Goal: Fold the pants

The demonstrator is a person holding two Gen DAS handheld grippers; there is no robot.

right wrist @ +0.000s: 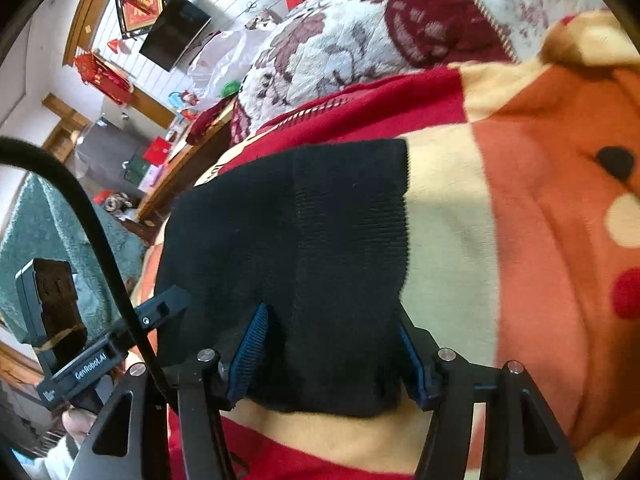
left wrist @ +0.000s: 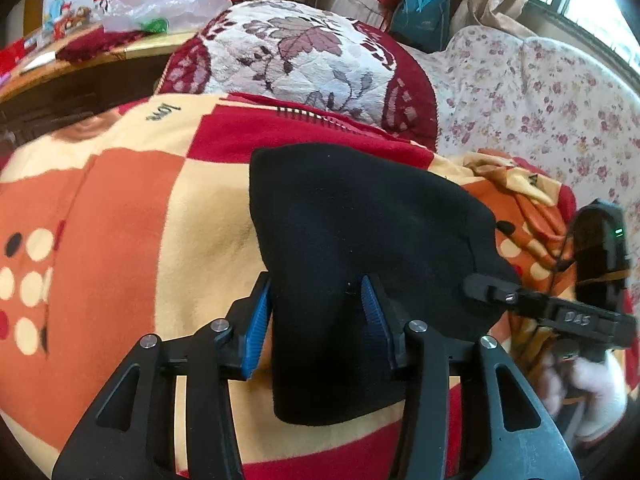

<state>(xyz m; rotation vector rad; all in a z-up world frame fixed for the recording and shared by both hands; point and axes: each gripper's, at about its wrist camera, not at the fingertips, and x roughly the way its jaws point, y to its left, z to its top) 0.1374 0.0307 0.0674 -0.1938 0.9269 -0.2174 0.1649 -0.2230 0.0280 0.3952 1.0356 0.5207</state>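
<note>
The black pants [left wrist: 360, 240] lie folded in a compact bundle on an orange, cream and red patterned blanket [left wrist: 140, 208]. My left gripper [left wrist: 316, 312] is open, its blue pads on either side of the bundle's near edge. In the right wrist view the pants [right wrist: 304, 248] show a ribbed band down the middle. My right gripper [right wrist: 332, 344] is open too, with its blue pads straddling the near end of the bundle. Each gripper shows in the other's view: the right one [left wrist: 520, 304] at the bundle's right edge, the left one [right wrist: 160, 312] at its left edge.
A red and white floral cushion [left wrist: 304, 56] lies beyond the blanket. A floral sheet [left wrist: 540, 92] covers the surface to the right. A wooden table [left wrist: 60, 60] with plastic bags and clutter stands at the far left. A black cable [right wrist: 92, 216] crosses the right wrist view.
</note>
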